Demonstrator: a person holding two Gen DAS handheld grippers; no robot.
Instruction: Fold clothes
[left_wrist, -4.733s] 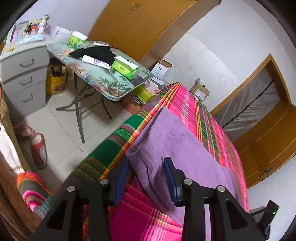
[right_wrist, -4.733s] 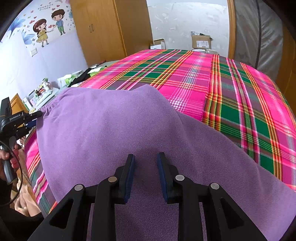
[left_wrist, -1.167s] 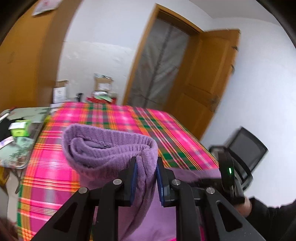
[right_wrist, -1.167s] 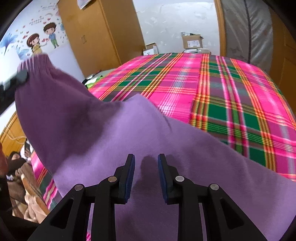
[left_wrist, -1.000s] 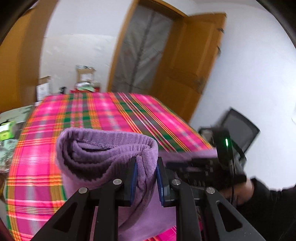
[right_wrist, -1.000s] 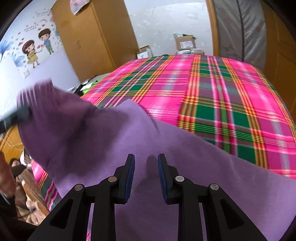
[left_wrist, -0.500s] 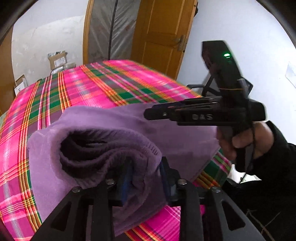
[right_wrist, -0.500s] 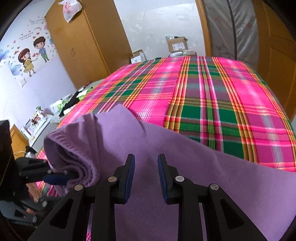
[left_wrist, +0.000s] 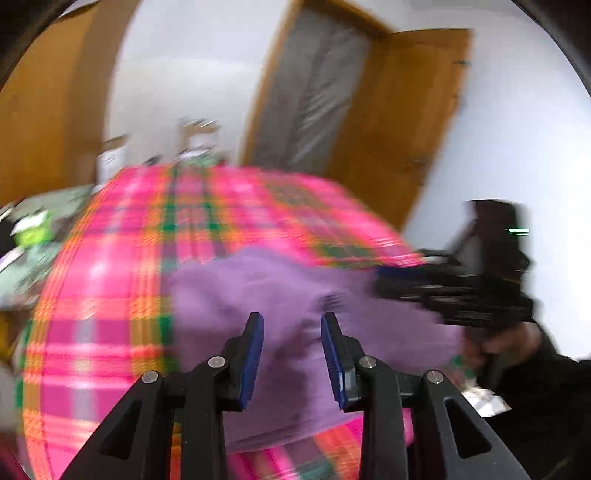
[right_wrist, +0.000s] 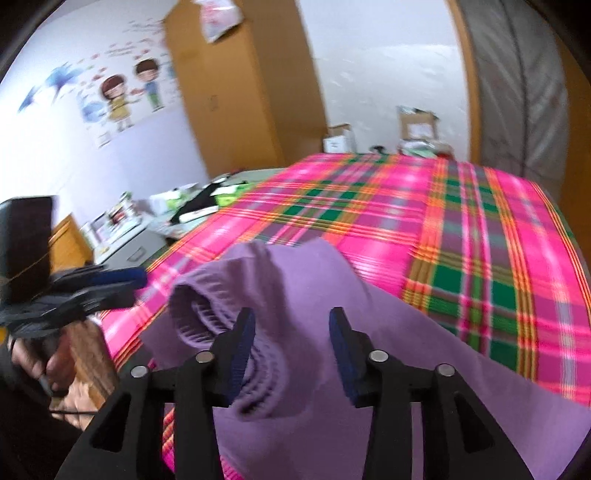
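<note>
A purple fleece garment lies folded over on the plaid bed cover. The left wrist view is blurred. My left gripper hovers over the garment with jaws apart and nothing pinched. At the right of that view my right gripper reaches over the cloth's edge. In the right wrist view the garment's ribbed hem sits rolled beside the left finger. My right gripper is above it; its jaws are opening, with cloth below them but not pressed. My left gripper hangs off the bed's left edge.
A cluttered folding table and a grey drawer unit stand left of the bed. A wardrobe, cardboard boxes and a wooden door lie beyond it. A person's hand holds the left gripper.
The left gripper let go of the rolled hem, which now rests on the garment, and drew back left. The right gripper's jaws spread wider and it rose a little.
</note>
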